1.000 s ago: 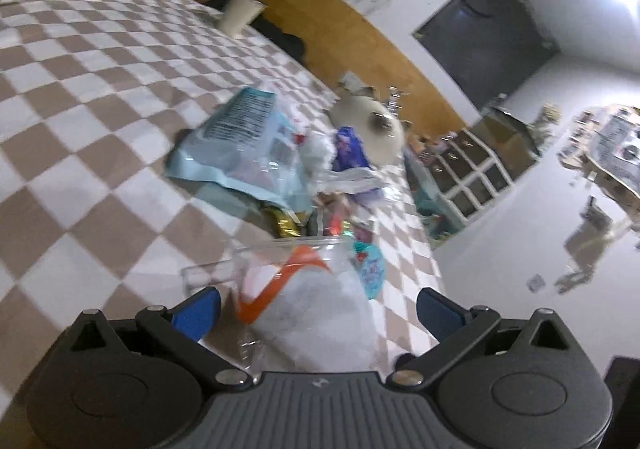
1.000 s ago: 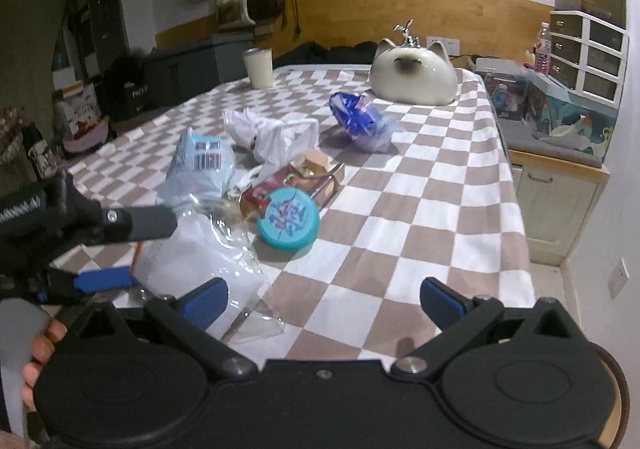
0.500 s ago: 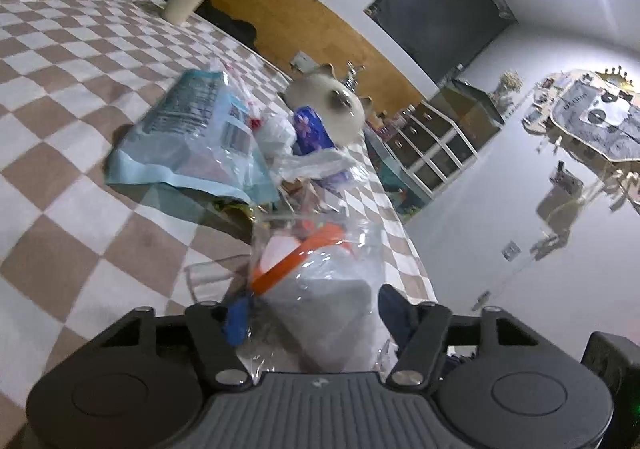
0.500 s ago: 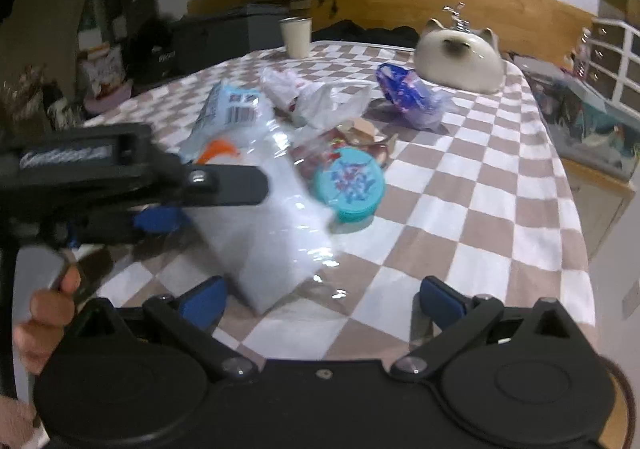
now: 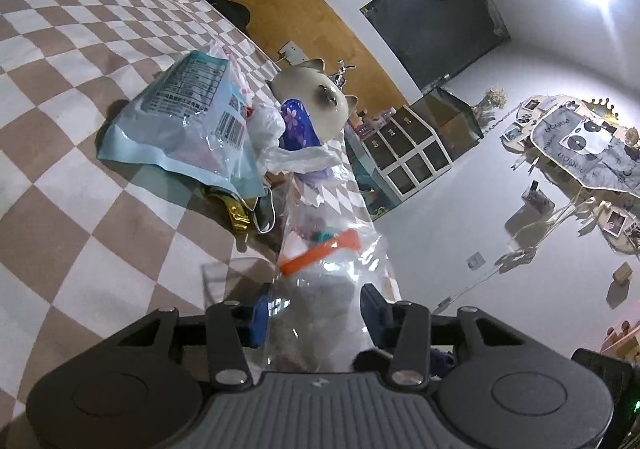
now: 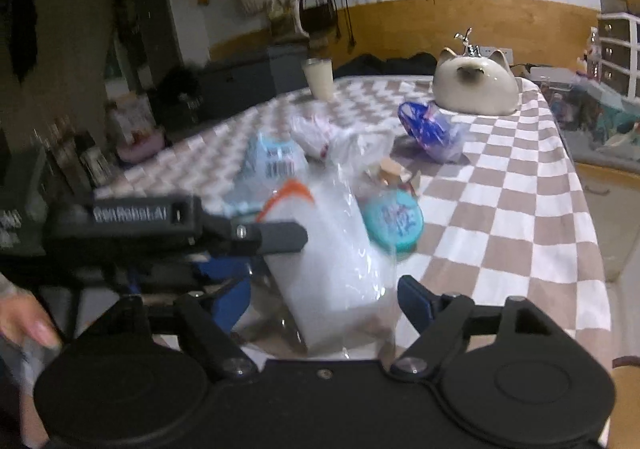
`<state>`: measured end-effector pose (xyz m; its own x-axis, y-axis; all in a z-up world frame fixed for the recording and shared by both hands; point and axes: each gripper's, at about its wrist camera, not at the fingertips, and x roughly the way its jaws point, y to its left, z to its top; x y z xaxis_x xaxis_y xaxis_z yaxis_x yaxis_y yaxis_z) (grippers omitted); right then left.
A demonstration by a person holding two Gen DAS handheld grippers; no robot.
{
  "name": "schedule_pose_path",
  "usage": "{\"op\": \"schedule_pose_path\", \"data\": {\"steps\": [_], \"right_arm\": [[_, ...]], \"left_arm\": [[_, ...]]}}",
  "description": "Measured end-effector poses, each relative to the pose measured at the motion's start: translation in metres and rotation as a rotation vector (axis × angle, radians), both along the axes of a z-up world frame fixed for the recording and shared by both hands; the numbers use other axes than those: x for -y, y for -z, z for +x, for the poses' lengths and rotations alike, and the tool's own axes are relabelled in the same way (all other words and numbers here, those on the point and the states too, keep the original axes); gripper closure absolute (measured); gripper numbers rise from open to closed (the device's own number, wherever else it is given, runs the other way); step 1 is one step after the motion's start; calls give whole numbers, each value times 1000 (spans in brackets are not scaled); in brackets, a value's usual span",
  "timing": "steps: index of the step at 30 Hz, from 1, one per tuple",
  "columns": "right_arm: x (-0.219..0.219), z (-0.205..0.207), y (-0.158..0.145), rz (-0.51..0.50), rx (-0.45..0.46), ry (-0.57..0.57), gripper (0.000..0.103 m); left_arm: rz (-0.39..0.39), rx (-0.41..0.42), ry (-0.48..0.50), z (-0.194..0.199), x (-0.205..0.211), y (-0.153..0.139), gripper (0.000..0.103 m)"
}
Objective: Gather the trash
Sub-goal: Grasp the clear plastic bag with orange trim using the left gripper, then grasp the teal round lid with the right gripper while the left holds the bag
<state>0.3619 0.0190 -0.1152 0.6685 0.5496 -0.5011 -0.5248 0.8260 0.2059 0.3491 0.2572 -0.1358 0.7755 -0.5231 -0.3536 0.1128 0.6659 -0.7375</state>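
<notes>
While the left hand-held gripper (image 5: 316, 315) is closing, a clear plastic bag (image 5: 320, 289) with an orange strip is seen between its blue pads (image 5: 259, 319); the film appears bunched against both pads, so a grip on the bag is judged to be made. The right hand-held gripper (image 6: 322, 299) is also closing, with the same bag's lower end between its jaws; its pads are not seen pressing the film, so it is noted as not yet gripping. The bag is held just above the near edge of the checked tabletop (image 5: 80, 177). Remaining trash is noted beyond it: a pale blue packet (image 5: 188, 121), a white crumpled bag (image 5: 268, 129), a blue patterned wrapper (image 6: 430, 129), a teal round lid (image 6: 394, 219).

Risks judged: thin slippery film may slide from the left pads if only a fold is caught; the right jaws may pinch the bag's mouth shut instead of spreading it; a tug between the two grippers may tear the film
</notes>
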Motion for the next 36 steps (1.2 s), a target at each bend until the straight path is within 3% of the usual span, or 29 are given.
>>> {"op": "schedule_pose_path", "data": {"steps": [4,10,15,18,23,24,25,28,36], "right_arm": [[11,9,-2,64,-28,36,19],[31,26,5,244,-142,65,38],[27,30,9,259,-157,19,47],[30,33,11,295,-172,1,47],[31,35,13,317,-193,-13,47],[31,35,14,316,-199,-20,47],[29,36,15,309,-203,-25,46],[28,37,15,282,-203,-24,47],[28,48,-12,186,-81,67,41]], "left_arm": [[2,-2,0,0,1,0,56],[-8,0,3,-2,-1,1,56],[-36,-19,-10,-2,-6,4,56],[-35,-16,-13,-3,-5,4,56],[-46,-14,-28,-4,-8,4,55],[-45,-12,-34,-4,-8,3,58],[-26,-11,-45,-5,-8,2,68],[-18,-12,-48,-6,-10,2,71],[19,37,-85,-16,-12,-6,74]]}}
